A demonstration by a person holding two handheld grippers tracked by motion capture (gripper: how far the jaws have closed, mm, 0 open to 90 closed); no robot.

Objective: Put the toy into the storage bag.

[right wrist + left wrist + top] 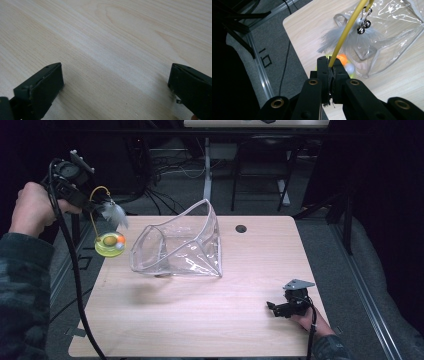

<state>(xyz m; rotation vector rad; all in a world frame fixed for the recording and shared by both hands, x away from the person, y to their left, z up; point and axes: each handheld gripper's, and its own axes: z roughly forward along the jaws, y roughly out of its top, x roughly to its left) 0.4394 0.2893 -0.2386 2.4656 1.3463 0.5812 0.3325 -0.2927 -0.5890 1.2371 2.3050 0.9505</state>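
- Clear plastic bag (177,245) sits mid-bench, propped open, mouth facing up and left; nothing visible inside it.
- Cat toy wand (345,32): thin yellow rod, pinched at its lower end between the jaws of the left gripper (331,65), jaws closed tight on it.
- In the left gripper view, the rod's long axis runs up and away from the jaws, tilted right, over the bag's edge.
- Grey feather tuft (342,40) and small metal bells (362,27) hang off the rod's top end, just beside the bag's rim.
- Lime-green round base (110,244) with an orange ball on it hangs over the bench's (210,320) left edge, near the bag, not touching it.
- Left gripper is held above the bench's far-left corner.
- Right gripper (287,307) rests low at the bench's near-right; jaws wide apart, nothing between them, well apart from the bag.
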